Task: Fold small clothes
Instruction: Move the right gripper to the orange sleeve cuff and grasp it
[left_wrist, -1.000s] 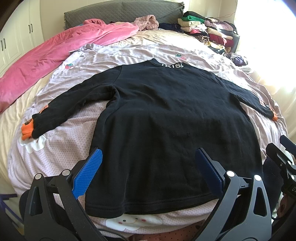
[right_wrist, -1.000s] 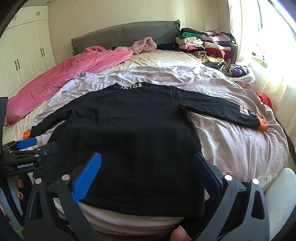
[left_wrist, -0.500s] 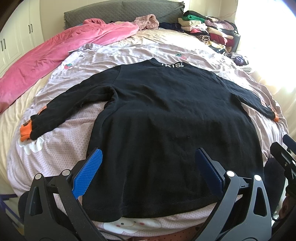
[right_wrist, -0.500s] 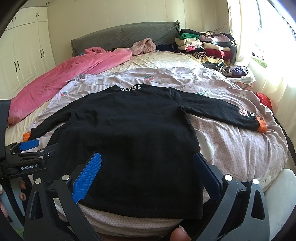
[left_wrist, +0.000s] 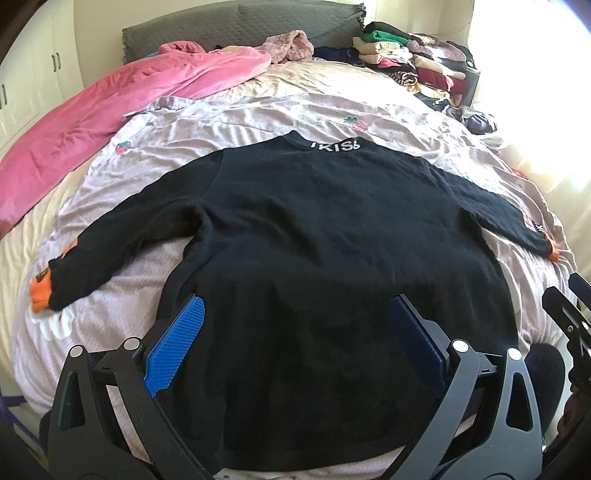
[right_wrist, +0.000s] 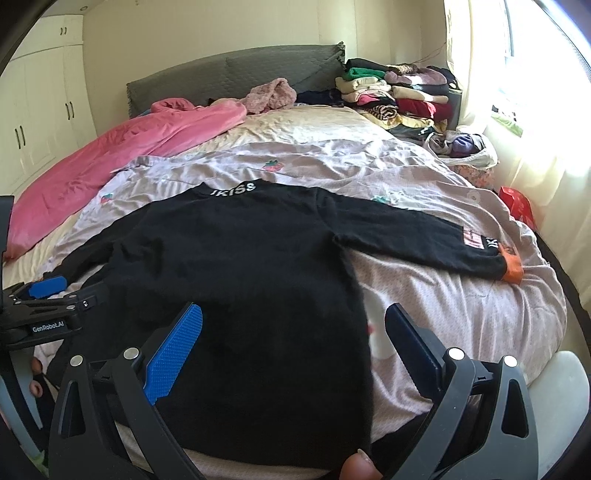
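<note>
Left wrist view: black sweater (left_wrist: 325, 236) flat at frame centre on bed (left_wrist: 258, 118); left hand-held gripper (left_wrist: 295, 343) and right hand-held gripper (right_wrist: 291, 343) both spread wide, empty.

I see a black knit long-sleeved top (left_wrist: 332, 236) with orange cuffs, a lilac strawberry-print bedsheet (left_wrist: 258, 118), and, at 10 o'clock, a pink velvet blanket (left_wrist: 110, 107).
</note>
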